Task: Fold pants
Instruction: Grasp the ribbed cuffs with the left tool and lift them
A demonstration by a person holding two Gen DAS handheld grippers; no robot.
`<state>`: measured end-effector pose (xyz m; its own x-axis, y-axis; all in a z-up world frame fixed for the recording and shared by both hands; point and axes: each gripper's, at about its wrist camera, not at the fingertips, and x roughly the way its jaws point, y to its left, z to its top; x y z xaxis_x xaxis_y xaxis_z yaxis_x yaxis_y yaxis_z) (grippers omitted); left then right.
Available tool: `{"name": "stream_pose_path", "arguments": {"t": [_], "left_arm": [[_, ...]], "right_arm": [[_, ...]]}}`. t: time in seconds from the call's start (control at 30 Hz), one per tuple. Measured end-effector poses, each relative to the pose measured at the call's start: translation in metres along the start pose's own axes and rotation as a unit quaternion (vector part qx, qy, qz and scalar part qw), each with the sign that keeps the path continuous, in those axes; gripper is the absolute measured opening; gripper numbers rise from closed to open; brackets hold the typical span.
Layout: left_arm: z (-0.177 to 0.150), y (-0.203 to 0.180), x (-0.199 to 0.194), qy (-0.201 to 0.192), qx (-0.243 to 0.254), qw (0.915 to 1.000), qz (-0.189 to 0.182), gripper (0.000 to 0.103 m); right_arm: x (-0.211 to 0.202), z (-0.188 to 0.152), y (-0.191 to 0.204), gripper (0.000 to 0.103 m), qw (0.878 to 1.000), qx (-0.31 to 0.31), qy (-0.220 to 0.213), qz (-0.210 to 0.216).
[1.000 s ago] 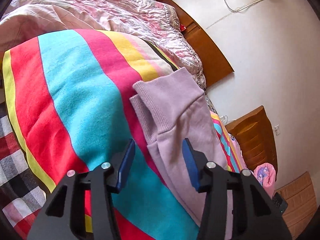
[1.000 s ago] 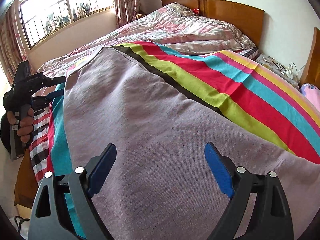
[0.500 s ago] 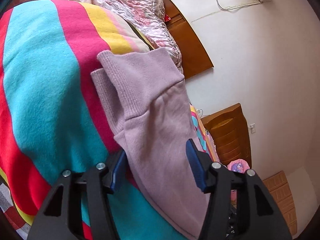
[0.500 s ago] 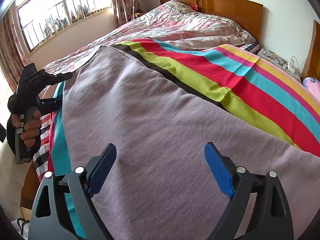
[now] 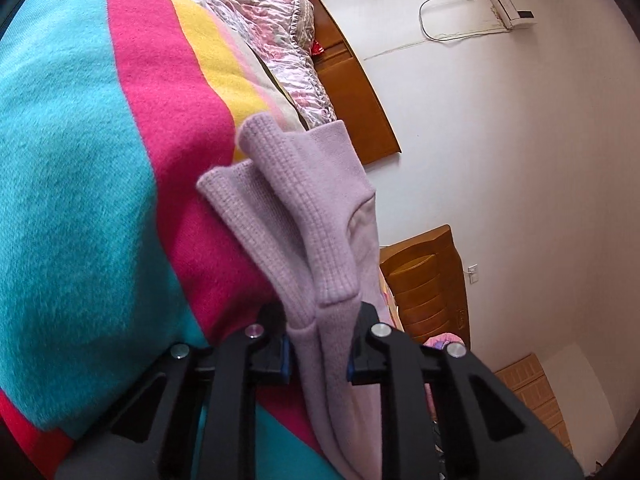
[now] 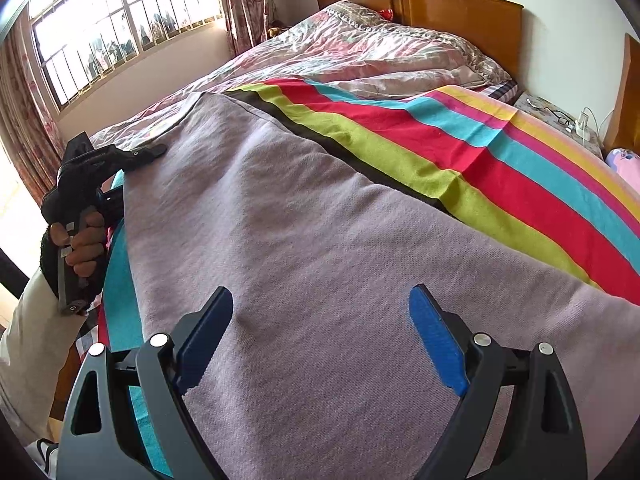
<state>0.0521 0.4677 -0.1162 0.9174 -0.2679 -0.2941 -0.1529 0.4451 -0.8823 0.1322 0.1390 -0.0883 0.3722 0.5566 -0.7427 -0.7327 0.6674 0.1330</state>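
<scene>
Lilac knit pants lie spread along a striped blanket on the bed. In the left wrist view my left gripper is shut on the pants just below their ribbed cuffs, which stick up bunched beyond the jaws. The left gripper also shows in the right wrist view, held in a hand at the far left edge of the pants. My right gripper is open, its blue pads wide apart just above the near part of the pants, holding nothing.
A pink floral quilt is bunched at the wooden headboard. A bedside table with cables stands right of the bed. A window is at the left. Wooden cabinets stand by the white wall.
My left gripper moved forward over the pants' cuff end and closed on the fabric, bunching the cuffs. My right gripper stayed open and barely moved.
</scene>
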Motion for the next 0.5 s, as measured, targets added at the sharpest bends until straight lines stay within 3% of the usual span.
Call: {"name": "stream_pose_path", "arguments": {"t": [0.07, 0.17, 0.3, 0.33, 0.5], "left_arm": [[0.000, -0.022, -0.003, -0.007, 0.045, 0.9984, 0.034, 0.013], [0.008, -0.050, -0.011, -0.020, 0.099, 0.9935, 0.052, 0.013], [0.012, -0.039, -0.007, 0.005, 0.098, 0.9900, 0.102, 0.013], [0.010, -0.031, -0.010, 0.009, 0.088, 0.9906, 0.105, 0.013], [0.000, -0.014, -0.024, 0.004, 0.073, 0.9927, 0.096, 0.014]], "right_arm": [[-0.002, 0.005, 0.002, 0.087, 1.000, -0.007, -0.002, -0.003], [-0.004, 0.018, 0.009, 0.087, 1.000, -0.029, -0.004, -0.002], [0.024, 0.013, -0.003, 0.088, 0.999, -0.022, 0.047, -0.016], [0.020, 0.008, -0.004, 0.088, 0.999, -0.032, 0.023, -0.011], [0.013, 0.008, -0.003, 0.087, 0.999, -0.027, 0.020, -0.019]]}}
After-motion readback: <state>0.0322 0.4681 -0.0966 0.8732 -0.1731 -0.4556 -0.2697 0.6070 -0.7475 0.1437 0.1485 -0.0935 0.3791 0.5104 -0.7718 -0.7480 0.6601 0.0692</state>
